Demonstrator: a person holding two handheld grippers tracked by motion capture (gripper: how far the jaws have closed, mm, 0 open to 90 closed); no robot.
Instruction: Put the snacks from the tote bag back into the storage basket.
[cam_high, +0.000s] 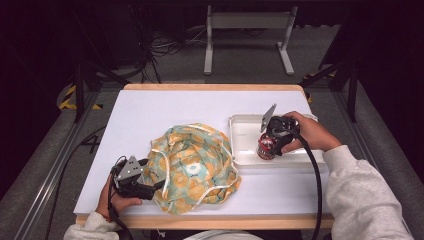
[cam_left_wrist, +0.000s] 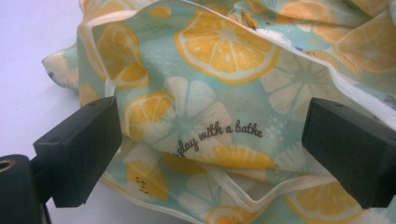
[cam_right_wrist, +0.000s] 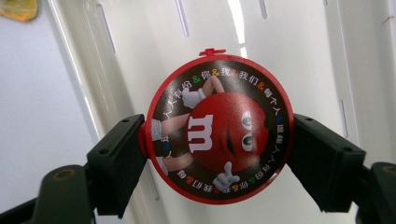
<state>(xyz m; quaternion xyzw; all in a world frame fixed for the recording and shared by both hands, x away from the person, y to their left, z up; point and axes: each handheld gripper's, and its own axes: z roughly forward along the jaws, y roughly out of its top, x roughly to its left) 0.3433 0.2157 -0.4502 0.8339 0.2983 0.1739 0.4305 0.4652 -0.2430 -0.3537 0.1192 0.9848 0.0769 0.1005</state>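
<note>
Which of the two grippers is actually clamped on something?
The right gripper: its jaws press both sides of the round red candy tin over the white plastic tray. The left gripper stands open around the lemon-print fabric bag.

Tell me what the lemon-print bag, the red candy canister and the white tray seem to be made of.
Lemon-print bag: soft woven cloth, matte, judging by its creases, folds and cream tape edging. Red candy canister, clamped in the right gripper: glossy printed lid with a red moulded rim, probably plastic, though tin cannot be ruled out. White tray: smooth, shiny moulded plastic by the look of it, with slots in its floor and light glare.
</note>
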